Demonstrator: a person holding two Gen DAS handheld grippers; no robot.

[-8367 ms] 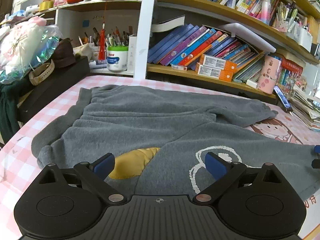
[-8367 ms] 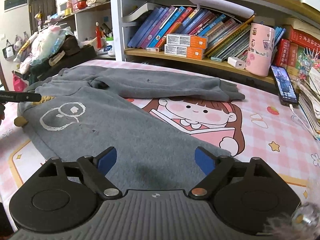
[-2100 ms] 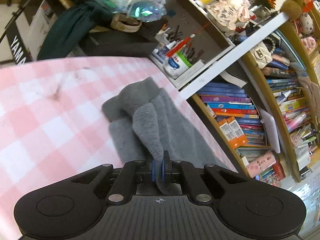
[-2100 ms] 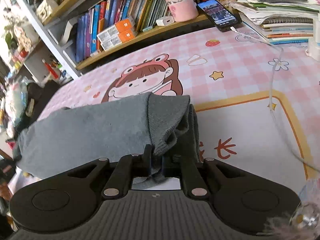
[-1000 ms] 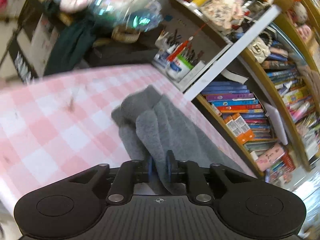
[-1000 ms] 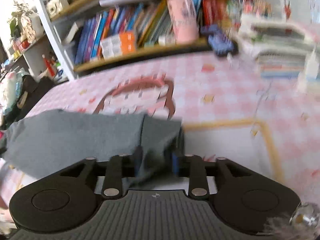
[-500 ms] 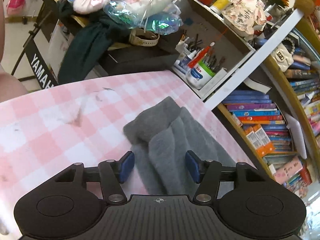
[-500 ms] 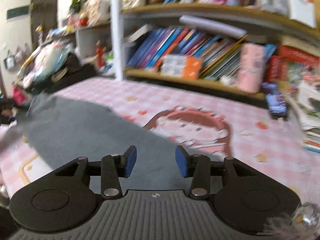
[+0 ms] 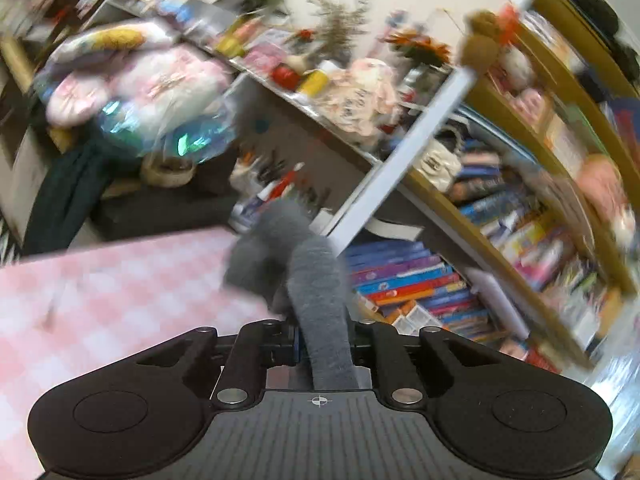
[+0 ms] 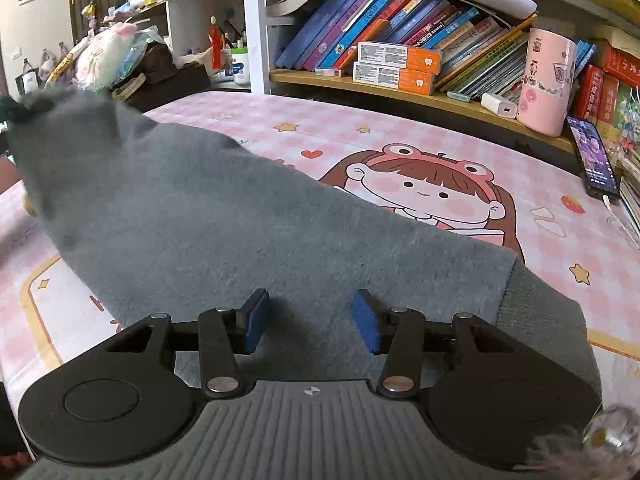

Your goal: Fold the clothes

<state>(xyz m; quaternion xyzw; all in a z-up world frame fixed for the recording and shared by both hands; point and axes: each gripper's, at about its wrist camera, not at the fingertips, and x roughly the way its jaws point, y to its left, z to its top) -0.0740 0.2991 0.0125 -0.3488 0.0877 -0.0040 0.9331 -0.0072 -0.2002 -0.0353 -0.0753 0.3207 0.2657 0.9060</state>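
The left gripper (image 9: 322, 346) has just closed, pinching the grey sweatshirt (image 10: 208, 216) at the table's (image 10: 440, 152) left edge, lifting it. The right gripper (image 10: 311, 322), jaws just opening and spread, hovers over cloth; next, likely fold across.

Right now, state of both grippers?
Left gripper: just closed on a fold of the grey sweatshirt, holding it.
Right gripper: open and opening, nothing gripped, above the sweatshirt.

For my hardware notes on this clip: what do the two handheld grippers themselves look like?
Both look alike. The left gripper and right gripper have matte black bodies with two round side discs, a grey ribbed centre plate bearing a small crosshair mark, black linkage arms on silver pivot rivets, and blue finger pads. No cables or sleeves show.
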